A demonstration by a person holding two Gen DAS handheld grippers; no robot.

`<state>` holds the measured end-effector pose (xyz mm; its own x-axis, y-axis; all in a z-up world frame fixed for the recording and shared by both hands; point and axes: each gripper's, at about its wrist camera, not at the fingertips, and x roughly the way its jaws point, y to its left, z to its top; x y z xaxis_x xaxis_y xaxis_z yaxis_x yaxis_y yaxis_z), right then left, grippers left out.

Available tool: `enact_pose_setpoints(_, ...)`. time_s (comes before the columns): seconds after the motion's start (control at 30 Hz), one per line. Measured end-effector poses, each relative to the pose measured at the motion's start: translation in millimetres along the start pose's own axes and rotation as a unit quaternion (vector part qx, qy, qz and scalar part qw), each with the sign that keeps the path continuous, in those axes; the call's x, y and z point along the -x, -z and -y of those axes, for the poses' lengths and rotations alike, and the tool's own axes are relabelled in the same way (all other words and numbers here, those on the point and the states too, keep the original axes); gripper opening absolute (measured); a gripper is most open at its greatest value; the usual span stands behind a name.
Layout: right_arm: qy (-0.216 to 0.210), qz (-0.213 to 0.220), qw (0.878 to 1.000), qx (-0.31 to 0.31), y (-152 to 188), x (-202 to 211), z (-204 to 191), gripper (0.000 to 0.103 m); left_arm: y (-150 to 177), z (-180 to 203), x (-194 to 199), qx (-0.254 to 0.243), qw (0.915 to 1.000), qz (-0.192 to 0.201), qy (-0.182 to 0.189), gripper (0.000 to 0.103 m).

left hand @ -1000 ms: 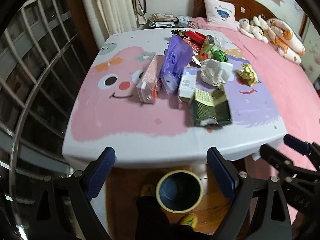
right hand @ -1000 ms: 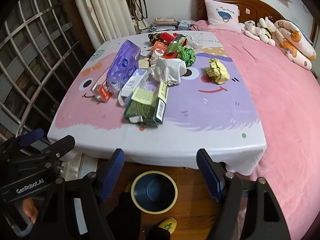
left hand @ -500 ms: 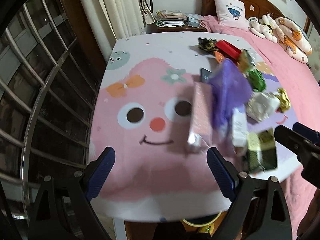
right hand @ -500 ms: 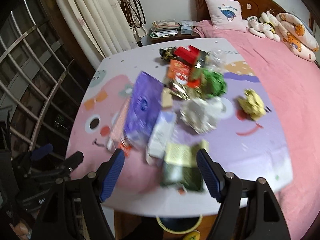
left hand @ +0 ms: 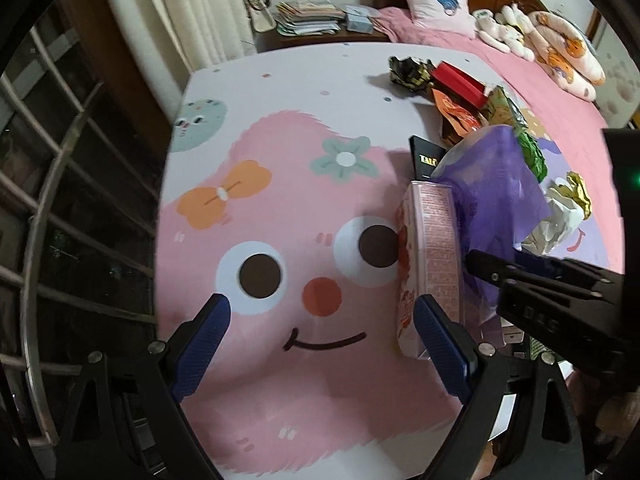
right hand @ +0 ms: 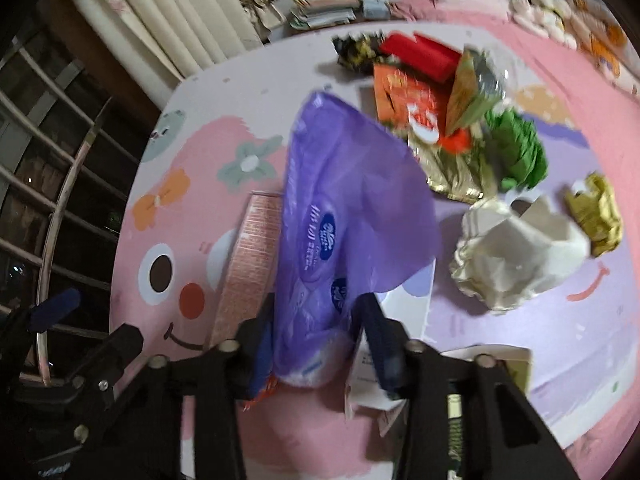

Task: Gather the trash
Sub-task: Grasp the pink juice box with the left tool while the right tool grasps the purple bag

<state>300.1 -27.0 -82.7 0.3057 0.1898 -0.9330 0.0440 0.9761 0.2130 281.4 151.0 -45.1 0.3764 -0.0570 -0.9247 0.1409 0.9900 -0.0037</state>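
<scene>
Purple plastic, a soft tissue pack (right hand: 352, 216), lies on the worktop (left hand: 280, 380) among the litter, and I have its near end between the jaws of my right gripper (right hand: 314, 340). Those jaws are closing on it; the pads appear to be at its sides, though the view is blurred. Touching the pack's left side stands a pink carton (left hand: 430, 264) on its long edge. My left gripper (left hand: 322, 344) hangs over the pink cartoon face on the cloth with its jaws spread wide and nothing between them; its right fingertip (left hand: 440, 344) sits just in front of the carton's near end. To the right of the pack I note a crumpled white wrapper (right hand: 516, 256), a yellow crumple (right hand: 596, 216), a green wad (right hand: 520, 152), an orange packet (right hand: 408, 100) and a red box (right hand: 420, 54). A pink bed (left hand: 560, 100) adjoins the worktop's far right side.
</scene>
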Motion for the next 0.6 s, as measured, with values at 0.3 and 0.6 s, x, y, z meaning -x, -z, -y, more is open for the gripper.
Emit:
enact_pose_setpoints(0.3, -0.046, 0.031, 0.998, -0.042, -7.0, 18.9, 19.7, 0.006, -24.1, 28.9, -28.5, -0.027, 0.9969, -0.038, 0.064, 0.092)
enact_pose_setpoints(0.6, -0.036, 0.089, 0.993, -0.064, -8.1, 62.0, 39.7, 0.006, -33.2, 56.4, -60.8, -0.048, 0.9925, -0.081, 0.078, 0.092)
